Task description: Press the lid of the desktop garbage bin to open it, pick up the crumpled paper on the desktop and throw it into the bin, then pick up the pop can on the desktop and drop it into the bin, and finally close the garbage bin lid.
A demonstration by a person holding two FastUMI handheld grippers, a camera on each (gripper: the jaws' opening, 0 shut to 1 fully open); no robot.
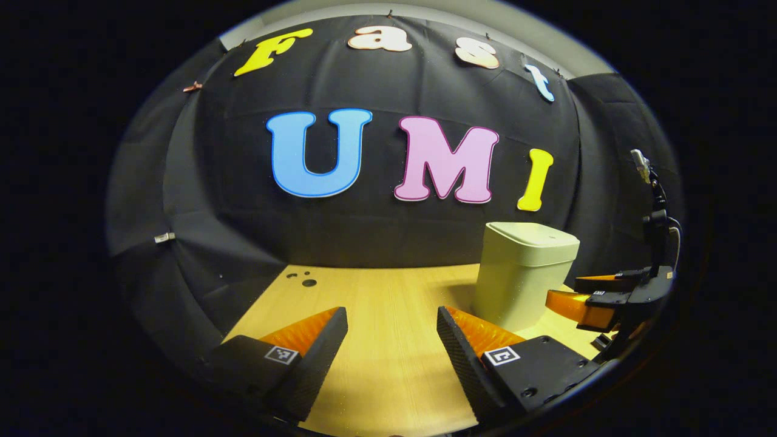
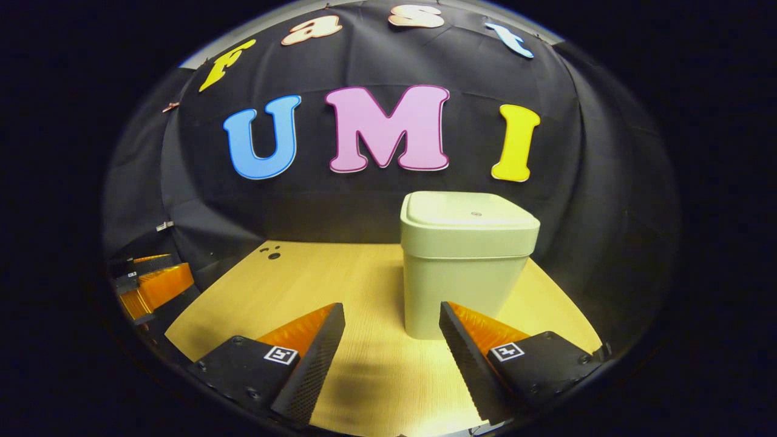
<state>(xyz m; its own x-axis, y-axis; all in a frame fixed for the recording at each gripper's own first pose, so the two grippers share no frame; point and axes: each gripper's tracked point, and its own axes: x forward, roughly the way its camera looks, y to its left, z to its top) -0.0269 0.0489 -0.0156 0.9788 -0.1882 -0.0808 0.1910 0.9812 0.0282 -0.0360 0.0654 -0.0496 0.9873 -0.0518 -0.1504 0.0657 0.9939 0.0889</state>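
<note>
A pale green desktop garbage bin (image 2: pixel 464 261) stands upright on the wooden desktop (image 2: pixel 340 285), its lid (image 2: pixel 467 212) lying flat and closed. My right gripper (image 2: pixel 391 340) hovers open just in front of the bin, nothing between its fingers. In the left gripper view the bin (image 1: pixel 523 273) stands to the right, ahead of my open, empty left gripper (image 1: pixel 391 340). The right gripper (image 1: pixel 598 297) also shows in that view at the far right beside the bin. The left gripper (image 2: pixel 149 282) appears at the left edge of the right gripper view.
Small dark holes (image 1: pixel 303 279) mark the desktop's far left corner. The black cloth wall closes off the back and both sides of the desktop. A camera stand (image 1: pixel 652 206) rises at the far right.
</note>
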